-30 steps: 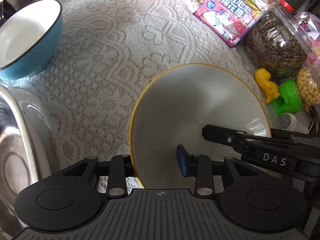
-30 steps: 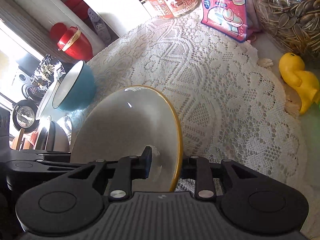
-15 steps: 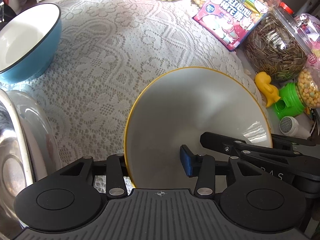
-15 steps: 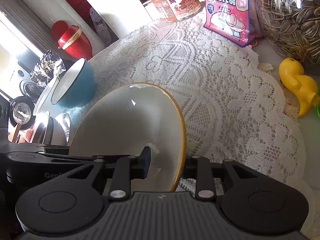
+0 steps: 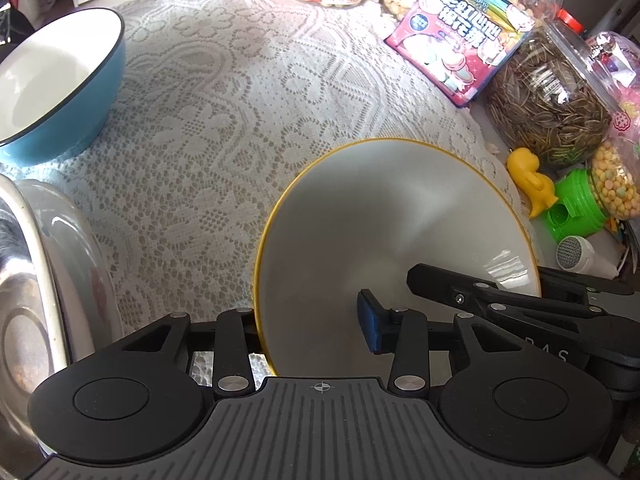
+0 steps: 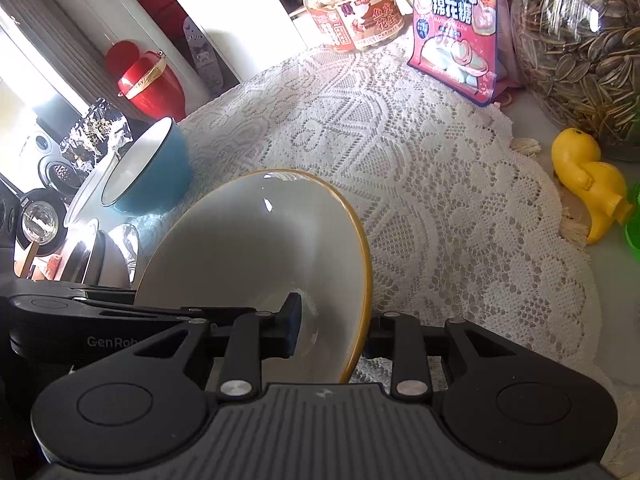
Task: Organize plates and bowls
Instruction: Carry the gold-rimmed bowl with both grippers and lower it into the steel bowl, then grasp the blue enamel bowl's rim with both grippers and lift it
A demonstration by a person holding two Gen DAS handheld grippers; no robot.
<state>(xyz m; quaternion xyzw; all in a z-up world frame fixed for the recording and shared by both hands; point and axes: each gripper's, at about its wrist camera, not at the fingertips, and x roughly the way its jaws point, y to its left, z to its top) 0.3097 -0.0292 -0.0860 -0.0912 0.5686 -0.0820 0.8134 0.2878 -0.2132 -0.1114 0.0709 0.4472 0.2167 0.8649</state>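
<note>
A white bowl with a yellow rim [image 5: 384, 232] is held above the lace tablecloth [image 5: 224, 112] by both grippers. My left gripper [image 5: 316, 324] straddles its near-left rim, one finger inside, one outside. My right gripper [image 6: 332, 328] straddles the opposite rim [image 6: 360, 264]; it shows in the left wrist view as a black arm [image 5: 500, 300]. A blue bowl with a white inside [image 5: 52, 88] stands at the far left, also in the right wrist view [image 6: 148, 172]. Steel bowls [image 5: 36, 280] sit at the left edge.
Along the right and back stand a sunflower-seed jar [image 5: 552, 108], a pink marshmallow bag [image 5: 460, 36], peanut jars [image 6: 352, 12], a yellow duck toy [image 6: 588, 184] and a green-lidded jar [image 5: 580, 208]. A red pot [image 6: 148, 80] stands beyond the table.
Both grippers have drawn back a little with the white bowl; the scene has slid away and downward in both views. The grip on the rim is unchanged.
</note>
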